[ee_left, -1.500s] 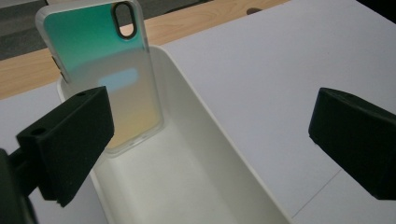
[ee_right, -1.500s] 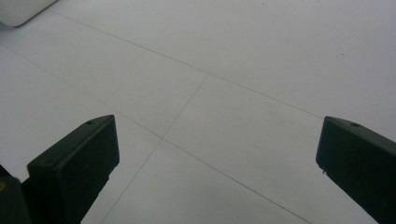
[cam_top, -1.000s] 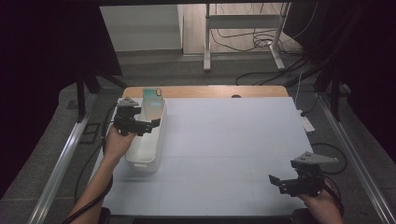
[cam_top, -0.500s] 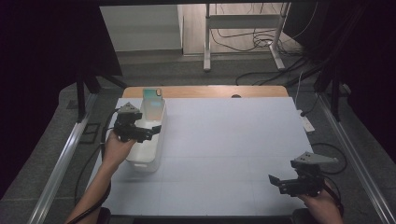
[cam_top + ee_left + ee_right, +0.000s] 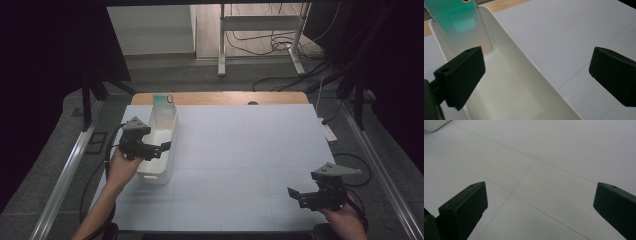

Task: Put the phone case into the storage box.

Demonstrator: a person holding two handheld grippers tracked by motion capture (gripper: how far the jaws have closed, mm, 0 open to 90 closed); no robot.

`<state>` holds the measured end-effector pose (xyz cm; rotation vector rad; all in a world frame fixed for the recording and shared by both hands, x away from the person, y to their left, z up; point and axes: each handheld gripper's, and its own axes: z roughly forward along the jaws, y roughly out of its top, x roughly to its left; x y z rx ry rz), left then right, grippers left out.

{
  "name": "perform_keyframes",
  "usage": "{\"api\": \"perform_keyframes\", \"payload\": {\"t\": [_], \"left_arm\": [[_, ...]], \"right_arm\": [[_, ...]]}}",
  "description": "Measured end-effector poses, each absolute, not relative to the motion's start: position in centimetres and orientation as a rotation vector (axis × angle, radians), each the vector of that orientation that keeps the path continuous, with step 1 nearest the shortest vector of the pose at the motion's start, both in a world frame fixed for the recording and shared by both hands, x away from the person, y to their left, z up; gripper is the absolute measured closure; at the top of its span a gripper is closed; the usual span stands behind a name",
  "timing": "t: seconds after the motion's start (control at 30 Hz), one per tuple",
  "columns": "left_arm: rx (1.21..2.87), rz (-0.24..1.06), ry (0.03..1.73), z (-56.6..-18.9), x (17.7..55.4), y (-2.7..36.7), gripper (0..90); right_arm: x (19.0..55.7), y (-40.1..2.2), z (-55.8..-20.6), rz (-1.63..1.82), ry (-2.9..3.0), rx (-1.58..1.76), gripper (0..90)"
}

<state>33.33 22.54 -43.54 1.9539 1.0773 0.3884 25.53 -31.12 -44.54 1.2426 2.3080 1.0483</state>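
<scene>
Nearest, right tongs (image 5: 301, 192) low over the bare tabletop (image 5: 250, 150), jaws spread. Farther, left tongs (image 5: 159, 148) spread over the white bin (image 5: 167, 150), forearm angled in. Beyond, green phone case (image 5: 163, 107) propped upright at the bin's far end.

Open tabletop (image 5: 250, 150) right of white bin (image 5: 167, 160).

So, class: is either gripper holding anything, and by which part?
Nothing. The left gripper gapes open over the long white plastic bin's side wall; the right gripper is open above the table.
</scene>
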Motion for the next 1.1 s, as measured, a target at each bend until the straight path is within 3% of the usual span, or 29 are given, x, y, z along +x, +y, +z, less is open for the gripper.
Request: {"api": "perform_keyframes", "payload": {"t": [1.1], "left_arm": [[1.927,0.394,1.082,-43.2,27.5,25.1,0.1]], "right_arm": [[25.5,-31.0,-44.6,1.043,2.321,1.234,0.0]]}}
